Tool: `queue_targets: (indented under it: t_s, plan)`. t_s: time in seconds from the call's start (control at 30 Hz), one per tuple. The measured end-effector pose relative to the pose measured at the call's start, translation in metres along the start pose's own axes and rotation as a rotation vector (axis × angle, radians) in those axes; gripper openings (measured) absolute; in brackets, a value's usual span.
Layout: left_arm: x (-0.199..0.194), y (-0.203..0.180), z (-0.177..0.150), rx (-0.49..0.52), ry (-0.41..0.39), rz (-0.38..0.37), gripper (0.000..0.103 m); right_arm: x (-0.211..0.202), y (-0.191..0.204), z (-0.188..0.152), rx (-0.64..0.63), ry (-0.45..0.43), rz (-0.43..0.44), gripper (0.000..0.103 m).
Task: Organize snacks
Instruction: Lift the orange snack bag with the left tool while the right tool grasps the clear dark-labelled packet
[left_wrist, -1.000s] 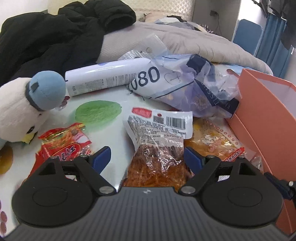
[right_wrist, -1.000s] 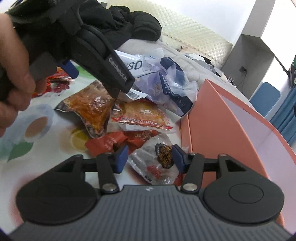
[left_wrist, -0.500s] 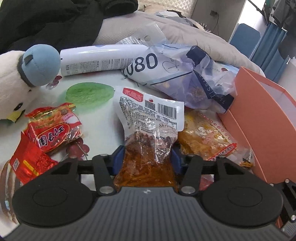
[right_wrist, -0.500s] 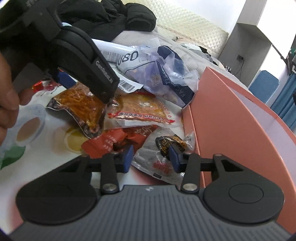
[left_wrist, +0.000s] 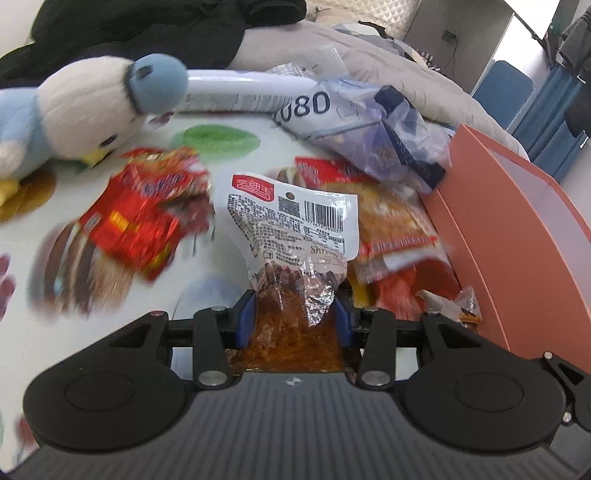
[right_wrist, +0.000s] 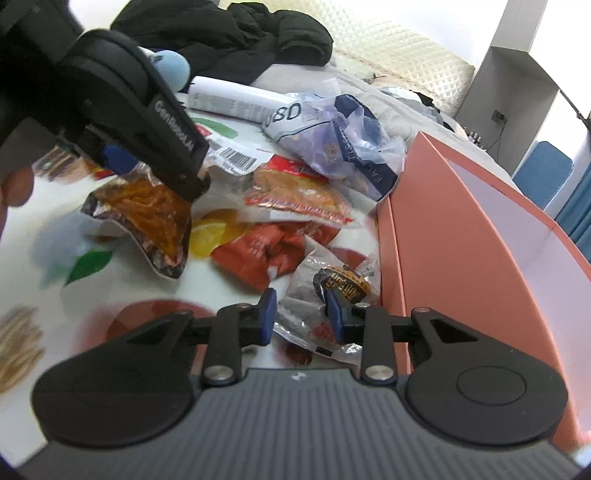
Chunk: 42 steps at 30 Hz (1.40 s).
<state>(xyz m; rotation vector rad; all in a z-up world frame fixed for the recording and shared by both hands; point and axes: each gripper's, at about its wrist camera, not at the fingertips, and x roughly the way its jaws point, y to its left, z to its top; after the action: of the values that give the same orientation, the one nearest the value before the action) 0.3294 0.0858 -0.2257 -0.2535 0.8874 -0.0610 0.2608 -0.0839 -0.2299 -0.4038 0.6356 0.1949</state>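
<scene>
bright, even daylight fills both views, strongest at the upper right beyond the orange box, where the white wall blows out. shadows are soft. left of the box, the red snack packets and printed tablecloth smear with motion blur. fisheye curvature bends the edges, with dark corner vignetting.

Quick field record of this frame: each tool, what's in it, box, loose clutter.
left tool: closing, pads against the orange-filled snack pouch
right tool: closing around clear round-label packet, which lies on the table
box: pink box, open, beside the pile
loose snacks: red packets
clutter: plush bird
</scene>
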Motion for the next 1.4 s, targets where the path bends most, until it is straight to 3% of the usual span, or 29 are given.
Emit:
queue_targets:
  t_s: [0.57, 0.83, 1.0, 1.03, 1.13, 1.2, 1.23, 1.27, 1.4]
  plan:
    - [-0.09, -0.005, -0.1, -0.091, 0.064, 0.034, 0.049, -0.083, 0.008, -0.04, -0.027, 0.021, 0.124, 0.032]
    - [-0.107, -0.001, -0.124, -0.081, 0.04, 0.079, 0.05, -0.105, 0.006, -0.057, -0.022, 0.014, 0.199, 0.032]
    - [-0.113, -0.001, -0.128, -0.095, -0.007, 0.06, 0.068, -0.109, -0.002, -0.061, 0.003, 0.005, 0.202, 0.034]
    - [-0.115, -0.002, -0.128, -0.089, -0.018, 0.055, 0.07, -0.11, -0.005, -0.061, 0.015, 0.0, 0.203, 0.036]
    - [-0.118, -0.003, -0.13, -0.093, -0.046, 0.064, 0.08, -0.118, -0.011, -0.058, 0.029, -0.038, 0.225, 0.054]
    - [-0.118, -0.001, -0.131, -0.102, -0.049, 0.056, 0.085, -0.123, -0.016, -0.056, 0.057, -0.065, 0.246, 0.077]
    - [-0.117, 0.0, -0.132, -0.106, -0.043, 0.051, 0.086, -0.125, -0.018, -0.055, 0.081, -0.076, 0.249, 0.083]
    - [-0.116, 0.0, -0.132, -0.108, -0.035, 0.046, 0.086, -0.126, -0.02, -0.055, 0.111, -0.089, 0.252, 0.087]
    - [-0.111, -0.001, -0.135, -0.107, -0.018, 0.057, 0.089, -0.123, -0.025, -0.055, 0.164, -0.103, 0.226, 0.087]
